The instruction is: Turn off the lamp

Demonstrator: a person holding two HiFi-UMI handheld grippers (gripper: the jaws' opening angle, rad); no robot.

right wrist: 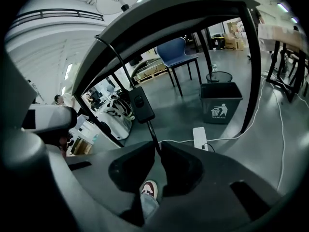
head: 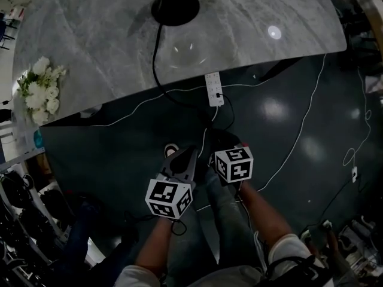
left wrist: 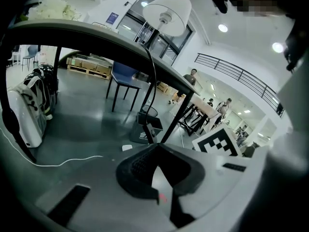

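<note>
The right gripper (right wrist: 158,145) is pinched on the thin black cord (right wrist: 151,132), just under its black box switch (right wrist: 141,104). The left gripper (left wrist: 155,145) is pressed together. A white sign is printed on the dark plastic bin (right wrist: 220,103); its words cannot be read. The white-shaded lamp (left wrist: 169,13) is stood on the grey marble table (head: 108,34); only its black foot (head: 175,8) is seen from the head view.

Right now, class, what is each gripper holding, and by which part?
The right gripper pinches the lamp cord just below its inline switch. The left gripper is shut with nothing between its jaws.
</note>
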